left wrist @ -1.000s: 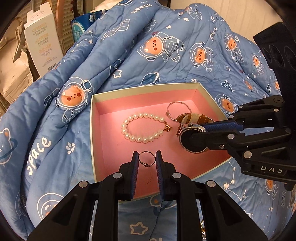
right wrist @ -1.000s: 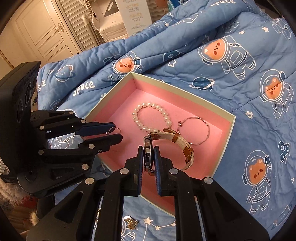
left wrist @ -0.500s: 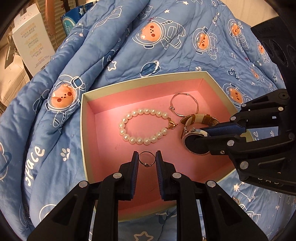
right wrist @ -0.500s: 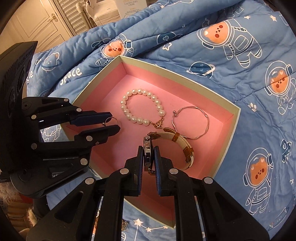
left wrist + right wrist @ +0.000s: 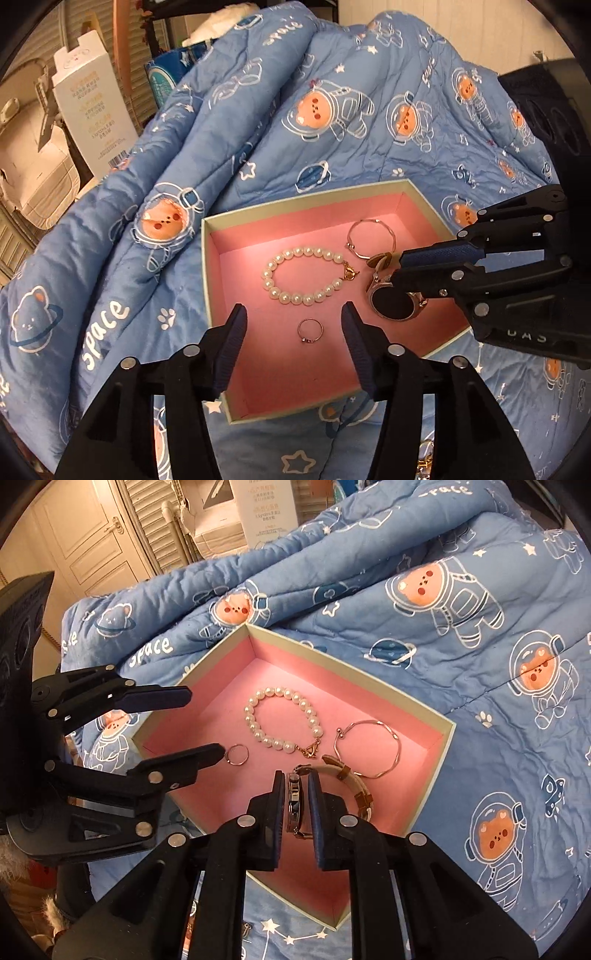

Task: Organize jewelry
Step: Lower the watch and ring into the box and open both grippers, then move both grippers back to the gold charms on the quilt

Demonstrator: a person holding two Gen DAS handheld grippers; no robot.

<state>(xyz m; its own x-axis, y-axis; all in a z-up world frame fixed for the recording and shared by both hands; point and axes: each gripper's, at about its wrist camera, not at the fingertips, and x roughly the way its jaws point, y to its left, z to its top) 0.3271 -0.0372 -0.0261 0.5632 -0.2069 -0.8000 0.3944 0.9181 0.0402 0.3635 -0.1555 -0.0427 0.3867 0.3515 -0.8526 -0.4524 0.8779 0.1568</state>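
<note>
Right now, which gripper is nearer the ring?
Left. The left gripper has just opened, its fingers either side of the ring in the box. The right gripper is at the watch.

Blue quilt (image 5: pixel 258 155) w/ pink-lined box (image 5: pixel 214 295) on it.

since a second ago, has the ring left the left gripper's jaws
Yes. The left gripper jaws have just been opening; the ring now lies loose on the pink box floor below the pearl bracelet.

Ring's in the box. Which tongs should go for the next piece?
Left, probably. The left tongs have just been opening and are free: the ring lies loose in the box. The right tongs have just been opening too, but the watch stands between their pads, not yet cleared.
</note>
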